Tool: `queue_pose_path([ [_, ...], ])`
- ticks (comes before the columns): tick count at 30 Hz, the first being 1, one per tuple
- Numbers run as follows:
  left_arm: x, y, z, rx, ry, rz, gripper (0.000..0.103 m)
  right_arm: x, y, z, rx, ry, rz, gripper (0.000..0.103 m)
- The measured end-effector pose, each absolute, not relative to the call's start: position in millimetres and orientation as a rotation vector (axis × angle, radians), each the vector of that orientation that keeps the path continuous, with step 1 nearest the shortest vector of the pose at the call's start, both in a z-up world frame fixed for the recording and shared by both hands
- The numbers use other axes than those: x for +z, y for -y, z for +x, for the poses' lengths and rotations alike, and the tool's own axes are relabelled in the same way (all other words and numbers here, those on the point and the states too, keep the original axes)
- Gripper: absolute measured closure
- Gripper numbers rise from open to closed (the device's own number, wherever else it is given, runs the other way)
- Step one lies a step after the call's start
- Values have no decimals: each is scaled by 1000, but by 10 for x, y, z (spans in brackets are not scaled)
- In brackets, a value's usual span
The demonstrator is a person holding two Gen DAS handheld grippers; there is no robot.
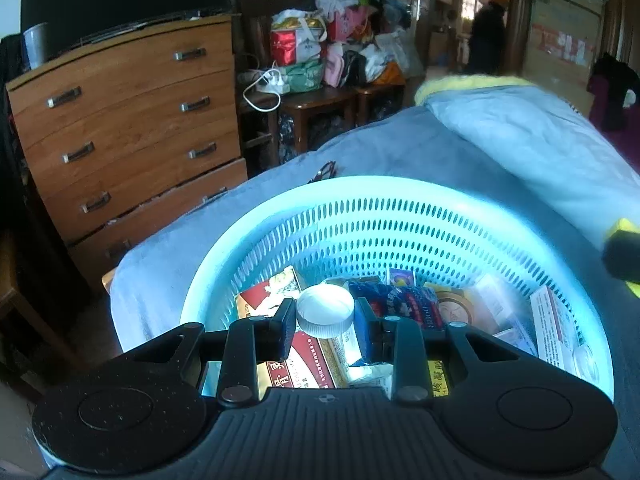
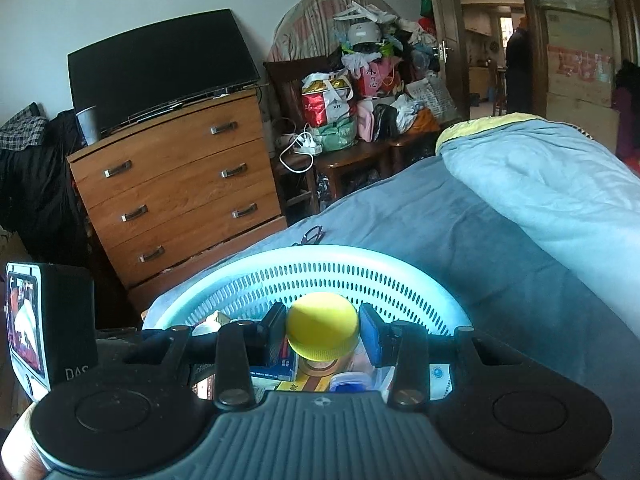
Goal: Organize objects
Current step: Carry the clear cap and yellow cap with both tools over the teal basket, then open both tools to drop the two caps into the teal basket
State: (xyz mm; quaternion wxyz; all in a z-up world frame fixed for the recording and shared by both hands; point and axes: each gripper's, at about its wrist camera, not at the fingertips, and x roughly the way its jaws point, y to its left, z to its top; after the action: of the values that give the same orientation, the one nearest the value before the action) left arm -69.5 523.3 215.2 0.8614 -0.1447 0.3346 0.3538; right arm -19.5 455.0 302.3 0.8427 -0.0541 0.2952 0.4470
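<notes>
Two black fingers of the left gripper [image 1: 325, 326] clamp a white ribbed screw cap [image 1: 325, 316] above the boxes in the pale blue slotted plastic basket [image 1: 360, 216] on the blue bedspread [image 1: 400, 148]. The right gripper [image 2: 322, 334] likewise pinches a yellow-capped bottle [image 2: 322, 330] upright over that basket's near side.

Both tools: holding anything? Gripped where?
Left tool grips a white-capped bottle by the cap. Right tool grips a yellow-capped bottle by the cap. Both are over the basket.
</notes>
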Motion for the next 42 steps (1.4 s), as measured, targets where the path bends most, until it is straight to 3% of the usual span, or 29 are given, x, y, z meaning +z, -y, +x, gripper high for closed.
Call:
queue_pose_path([
  [42, 2122, -5245, -706, 749, -698, -289, 71, 2739, -4568, -29, 953, -642, -98, 61],
])
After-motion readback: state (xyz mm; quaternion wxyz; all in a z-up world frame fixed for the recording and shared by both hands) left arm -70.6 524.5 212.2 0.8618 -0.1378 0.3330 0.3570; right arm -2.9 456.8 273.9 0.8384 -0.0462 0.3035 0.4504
